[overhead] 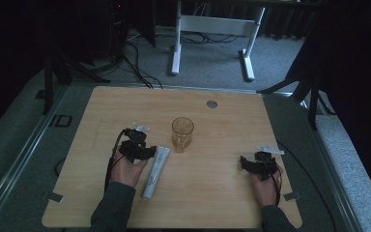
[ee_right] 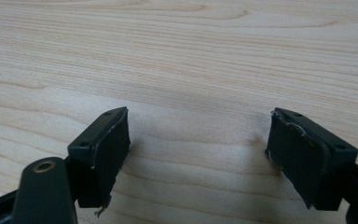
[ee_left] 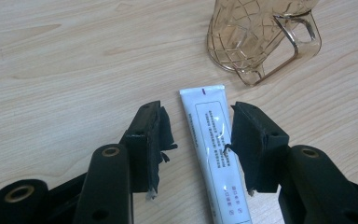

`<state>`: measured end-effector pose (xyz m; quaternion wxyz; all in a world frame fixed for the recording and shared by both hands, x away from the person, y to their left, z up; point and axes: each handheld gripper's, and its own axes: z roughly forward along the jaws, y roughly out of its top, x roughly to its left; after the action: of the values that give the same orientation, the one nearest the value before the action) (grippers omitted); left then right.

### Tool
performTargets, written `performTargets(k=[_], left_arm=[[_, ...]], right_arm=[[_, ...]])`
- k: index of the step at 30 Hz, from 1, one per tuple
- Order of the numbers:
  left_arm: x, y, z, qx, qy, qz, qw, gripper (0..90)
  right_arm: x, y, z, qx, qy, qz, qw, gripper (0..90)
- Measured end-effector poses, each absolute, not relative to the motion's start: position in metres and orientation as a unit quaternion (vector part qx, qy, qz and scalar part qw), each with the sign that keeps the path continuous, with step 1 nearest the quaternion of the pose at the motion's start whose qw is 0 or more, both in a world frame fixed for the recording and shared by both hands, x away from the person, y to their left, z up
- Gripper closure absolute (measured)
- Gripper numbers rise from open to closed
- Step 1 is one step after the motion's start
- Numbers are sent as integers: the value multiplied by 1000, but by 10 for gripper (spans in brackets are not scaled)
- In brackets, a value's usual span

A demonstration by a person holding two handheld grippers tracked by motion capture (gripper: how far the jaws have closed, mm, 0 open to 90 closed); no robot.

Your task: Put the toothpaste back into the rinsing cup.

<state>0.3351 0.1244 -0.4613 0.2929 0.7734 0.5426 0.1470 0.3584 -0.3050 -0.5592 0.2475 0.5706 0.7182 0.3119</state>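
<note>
The left gripper [ee_left: 196, 140] sits wide open around a white tube [ee_left: 215, 154], amber mug [ee_left: 256, 35] at 1 o'clock, while the right gripper [ee_right: 198, 154] gapes empty

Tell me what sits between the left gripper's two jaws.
In the left gripper view, the white tube lies on the table between the open left gripper jaws, untouched.

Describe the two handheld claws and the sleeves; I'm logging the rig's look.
Both the left claw and right claw are black, with flat padded jaws, brass-coloured rivets, a grey three-cornered plate on top and a trailing black cable. The sleeves are dark grey-green.
</note>
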Motion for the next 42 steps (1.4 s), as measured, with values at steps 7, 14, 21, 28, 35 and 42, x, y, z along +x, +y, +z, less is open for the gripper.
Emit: performTargets(k=[7,14,21,28,35,42], left_arm=[[334,120,-461,778,542,141,284,541],[334,115,-461,783,542,131,275,541],[333,111,-461,789,541,124,265,560],[332,106,-462,794,538,121,254,564],[332,100,-467,803,534,116,237,568],[331,96,-467,805,534,117,229,561]], right_arm=[[358,-305,-559,571,718,312,247,207],[358,-305,-559,571,718,312,248,207],[358,-305,-559,571,718,312,248,207],[358,-305,-559,571,718,312,248,207],[358,-305,-559,570,718,312,248,208],[358,-305,-559,570,718,312,248,207]])
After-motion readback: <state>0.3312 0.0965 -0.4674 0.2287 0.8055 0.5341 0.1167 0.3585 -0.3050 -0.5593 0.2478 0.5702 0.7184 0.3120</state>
